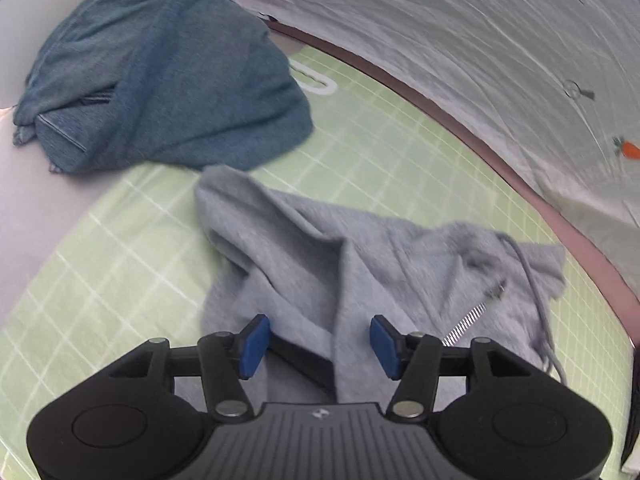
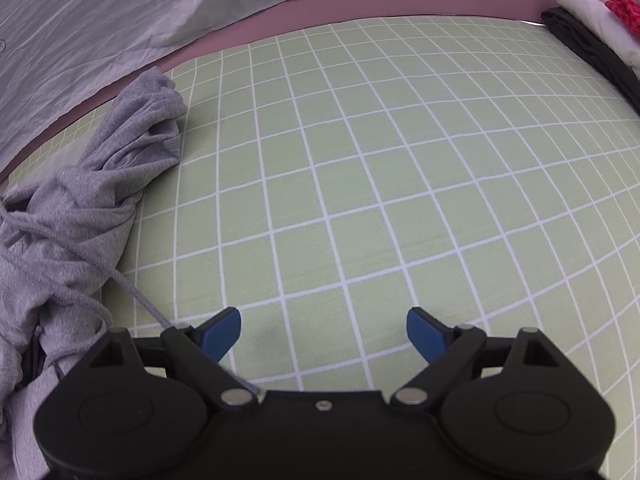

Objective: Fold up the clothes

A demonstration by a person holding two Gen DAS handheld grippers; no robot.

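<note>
The grey hoodie (image 1: 360, 264) is seen crumpled at lower centre on the mat (image 1: 120, 264), beneath the parted left gripper (image 1: 320, 344). The right gripper (image 2: 324, 336) is held wide apart, empty.

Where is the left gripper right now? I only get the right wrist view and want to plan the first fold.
Observer: The left gripper hangs over the grey hoodie, jaws apart, blue pads clear of the cloth.
Operator: Is the hoodie flat yet?
Observer: No. It lies crumpled on the green checked sheet, with its zipper and a drawstring showing on the side toward your gripper.
Operator: Anything else on the bed I can't see?
Observer: A teal garment lies bunched beyond the hoodie, at the sheet's far edge.
Operator: And mine?
Observer: The right gripper is open over bare sheet, with the hoodie off to its left.
</note>
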